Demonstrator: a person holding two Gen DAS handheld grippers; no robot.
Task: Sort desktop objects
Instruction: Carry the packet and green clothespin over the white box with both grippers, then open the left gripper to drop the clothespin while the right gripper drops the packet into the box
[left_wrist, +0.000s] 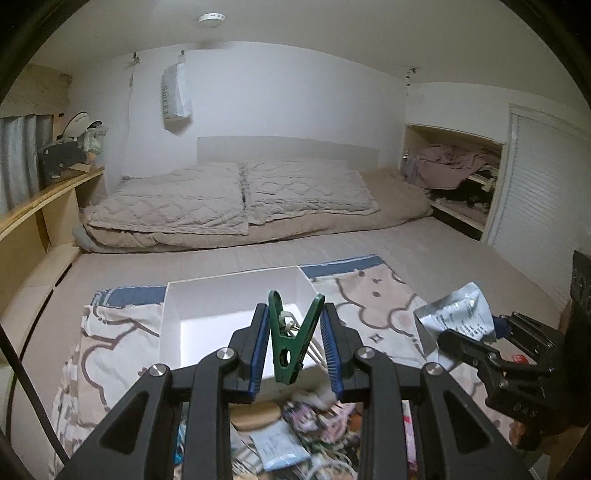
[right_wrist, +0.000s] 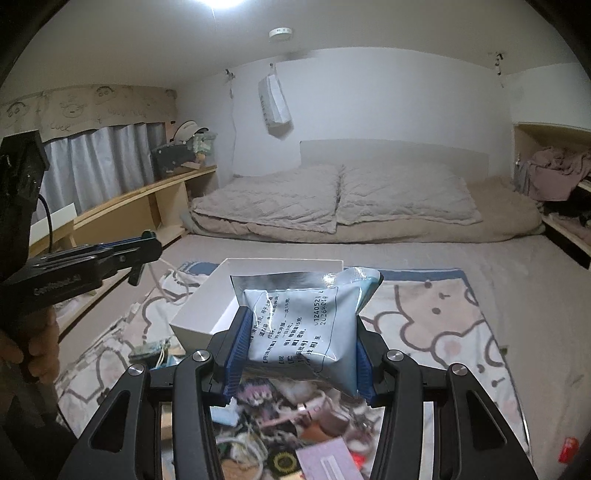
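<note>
Left wrist view had the left gripper clamped on a green clothes peg, its blue pads pressing the peg's two handles from either side so that they rose in a V between the jaws. A white cord seemed to be caught in the peg and trailed down to the right, though the fisheye blur made that hard to confirm. Directly beyond the peg sat an open white box on a cartoon-printed cloth with a blue far edge, spread over the bed's beige sheet. Under the gripper lay a blurred heap of small items at the cloth's near edge. At the right edge of this view the right gripper held a pale printed sachet up in the air.

Right wrist view showed that sachet squeezed between the right gripper's blue pads, crumpled and tilted, its silver torn top toward the box, which stood just beyond it near the cloth's far left corner. The left gripper reached in from the left, a hand gripping its handle. Two quilted pillows lay at the far end of the bed.
</note>
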